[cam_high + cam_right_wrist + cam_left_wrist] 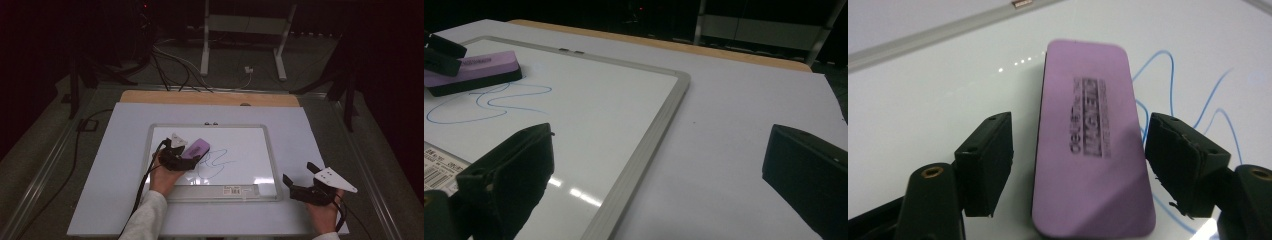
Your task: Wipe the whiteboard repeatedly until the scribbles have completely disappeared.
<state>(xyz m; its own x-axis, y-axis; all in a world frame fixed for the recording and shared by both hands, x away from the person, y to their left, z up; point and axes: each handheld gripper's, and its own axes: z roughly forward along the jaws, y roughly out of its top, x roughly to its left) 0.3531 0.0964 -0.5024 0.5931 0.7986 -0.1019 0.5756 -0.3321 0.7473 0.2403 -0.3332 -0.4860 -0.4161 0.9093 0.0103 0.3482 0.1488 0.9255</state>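
The purple eraser [1090, 140] lay flat on the whiteboard [250, 150], in the left part of the board, with its printed face up. In the high view it sat just beside the blue scribble [216, 162], and its near end was at the left hand-held gripper [181, 159]. In the left gripper view the two black jaws stood on both sides of the eraser, one at each long edge. A narrow gap was visible between the left jaw and the eraser, and the right jaw was very close to the other edge, but I could not tell if it touched. The pads did not press on the eraser, so this hand-held gripper was about half open and it held nothing. Some loops of the blue line passed behind the right jaw on the white surface.

The right hand-held gripper [300, 186] was well apart from the eraser, at the right side of the desk [110, 190], beyond the grey frame of the whiteboard. In the right gripper view its jaws stood wide apart, with nothing between them; under them were the corner of the board frame and the pale desk cover. A barcode label [436, 172] was at the near edge of the board.
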